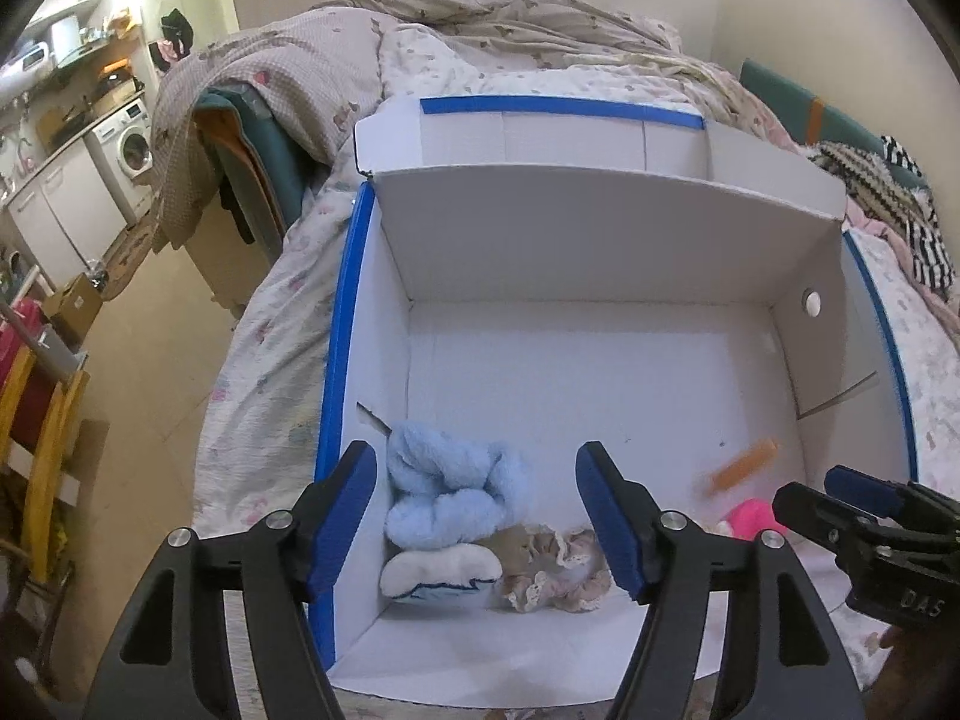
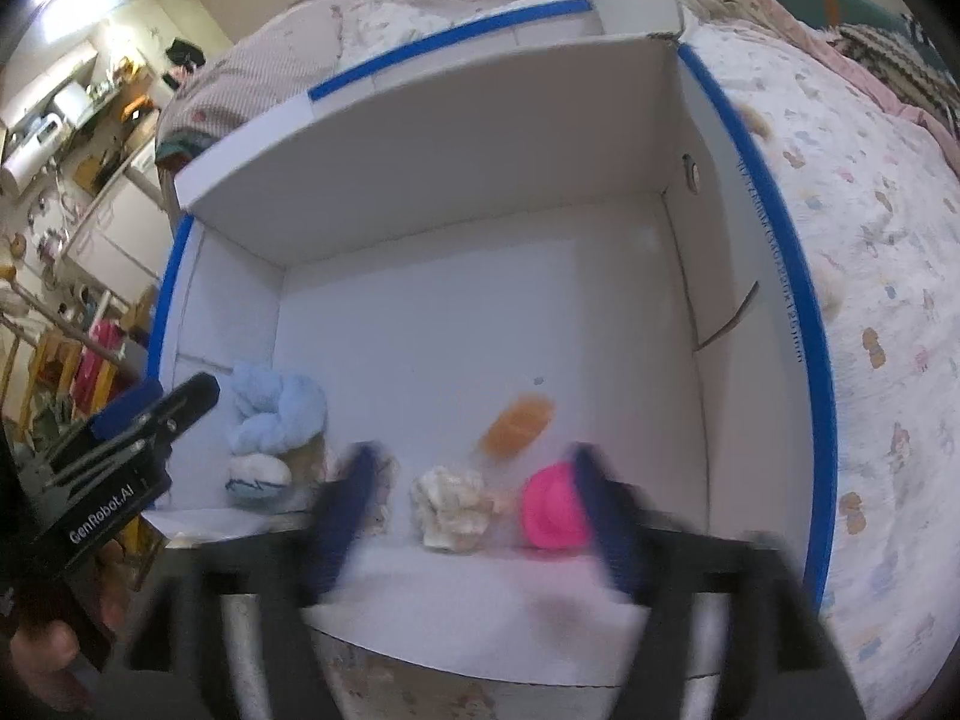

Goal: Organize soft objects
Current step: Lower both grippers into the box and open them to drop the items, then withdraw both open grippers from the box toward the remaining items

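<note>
Left gripper (image 1: 480,516): jaws wide, holding nothing, poised above the near left corner of the box. Right gripper (image 2: 474,516): blurred, jaws wide, nothing between them. Below, inside the white cardboard box with blue-taped rim (image 1: 339,324), along the near wall: white padded pouch with blue trim (image 1: 441,579), frilly beige fabric scrunchie (image 1: 552,576) beside it, fluffy light-blue knotted towel (image 1: 450,489) just behind the pouch. Further right: cream fluffy bundle (image 2: 450,507), bright pink soft item (image 2: 552,507). Mid-floor: blurred orange piece (image 2: 519,423), apart from the rest. Box sits on floral-print bedding (image 2: 888,300).
</note>
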The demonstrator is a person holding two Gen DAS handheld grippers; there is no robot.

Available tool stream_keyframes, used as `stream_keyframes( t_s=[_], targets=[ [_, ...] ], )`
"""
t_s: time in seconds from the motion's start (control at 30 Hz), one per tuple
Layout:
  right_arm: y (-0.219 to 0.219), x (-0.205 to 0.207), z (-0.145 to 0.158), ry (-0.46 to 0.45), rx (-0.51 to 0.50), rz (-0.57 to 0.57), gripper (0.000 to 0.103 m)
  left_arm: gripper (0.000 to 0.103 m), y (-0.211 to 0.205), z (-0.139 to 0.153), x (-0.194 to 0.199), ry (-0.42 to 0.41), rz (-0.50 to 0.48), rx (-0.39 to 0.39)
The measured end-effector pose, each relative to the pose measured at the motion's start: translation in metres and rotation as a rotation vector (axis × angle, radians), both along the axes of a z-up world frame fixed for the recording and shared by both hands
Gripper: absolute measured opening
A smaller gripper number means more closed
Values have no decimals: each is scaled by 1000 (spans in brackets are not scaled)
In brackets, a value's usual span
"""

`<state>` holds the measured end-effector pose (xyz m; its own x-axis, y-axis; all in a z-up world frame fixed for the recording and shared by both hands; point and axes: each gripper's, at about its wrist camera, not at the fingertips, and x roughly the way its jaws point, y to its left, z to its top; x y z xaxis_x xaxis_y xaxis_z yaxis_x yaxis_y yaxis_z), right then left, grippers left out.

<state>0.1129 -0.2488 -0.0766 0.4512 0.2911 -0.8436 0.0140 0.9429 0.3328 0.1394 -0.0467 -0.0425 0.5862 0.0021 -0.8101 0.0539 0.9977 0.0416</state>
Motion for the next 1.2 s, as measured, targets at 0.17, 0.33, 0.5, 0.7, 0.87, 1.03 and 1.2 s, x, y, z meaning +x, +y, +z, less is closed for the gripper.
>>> stream_keyframes(
  t_s=[0.17, 0.33, 0.5, 0.7, 0.87, 1.03, 1.2],
  targets=[
    [-3, -1, 4, -16, 24, -8, 80, 67, 3, 4, -1, -21, 9, -6],
    [-3, 0, 4, -15, 20, -4, 80, 68, 4, 5, -2, -26, 11, -4],
    [-7, -3, 7, -21, 29, -20, 80, 68, 7, 9, -4, -36, 23, -1],
    [-11, -11, 10, -40, 0, -34, 80, 68, 16, 19, -16, -62, 22, -53],
    [-16, -22, 16, -67, -5, -59, 80, 68, 24, 28, -26, -85, 28, -49],
    [-19, -36, 23, -82, -5, -73, 80, 68, 39, 33, -40, -84, 55, -72],
    [-23, -52, 30, -100, 82, -71, 80, 68, 54, 27, -56, -44, 90, -115]
  ],
)
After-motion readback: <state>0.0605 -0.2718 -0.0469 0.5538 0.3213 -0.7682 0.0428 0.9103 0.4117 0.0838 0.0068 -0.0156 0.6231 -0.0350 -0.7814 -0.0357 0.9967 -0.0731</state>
